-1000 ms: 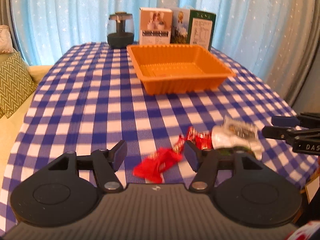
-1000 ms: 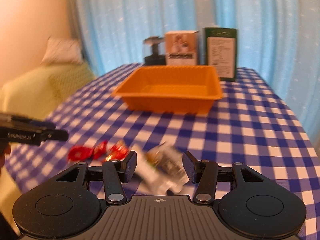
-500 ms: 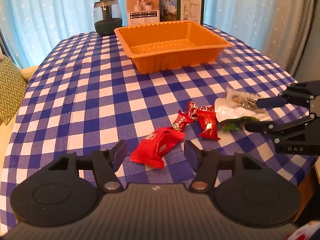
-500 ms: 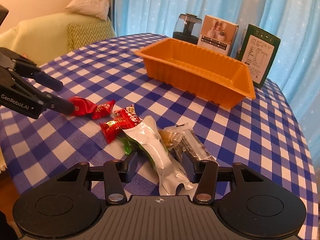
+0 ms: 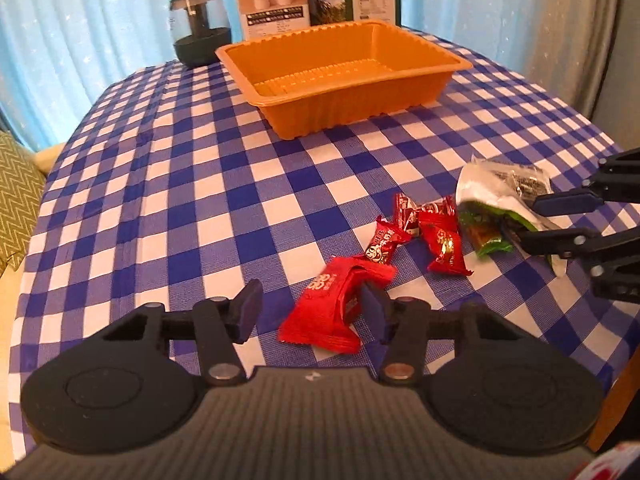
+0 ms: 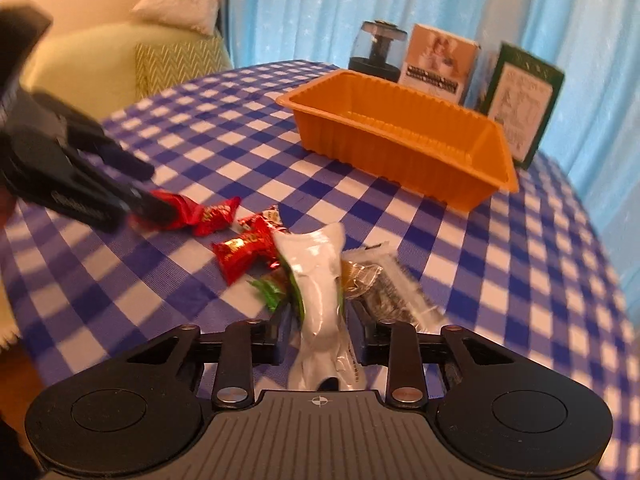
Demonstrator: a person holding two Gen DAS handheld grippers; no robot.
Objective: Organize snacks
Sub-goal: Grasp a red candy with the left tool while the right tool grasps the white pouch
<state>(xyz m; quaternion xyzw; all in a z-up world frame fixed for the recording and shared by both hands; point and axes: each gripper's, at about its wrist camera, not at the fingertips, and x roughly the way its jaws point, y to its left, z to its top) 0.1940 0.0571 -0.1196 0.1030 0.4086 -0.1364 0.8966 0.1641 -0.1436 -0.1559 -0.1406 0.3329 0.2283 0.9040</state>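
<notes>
I'm seeing glossy crinkled foil on the red candies [image 5: 443, 246], ribbed orange plastic tray [image 5: 360, 96], and woven checked cloth [image 5: 160, 200] covering the surface.

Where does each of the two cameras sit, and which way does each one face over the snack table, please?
Left wrist: rides the left gripper, looking forward and down at the large red packet between its closing jaws; the right gripper shows at right.
Right wrist: rides the right gripper, looking forward and down at the white pouch between its closing jaws; the left gripper shows at left, blurred.
Shared: the orange tray, empty, the small red candies and the checked tablecloth.
</notes>
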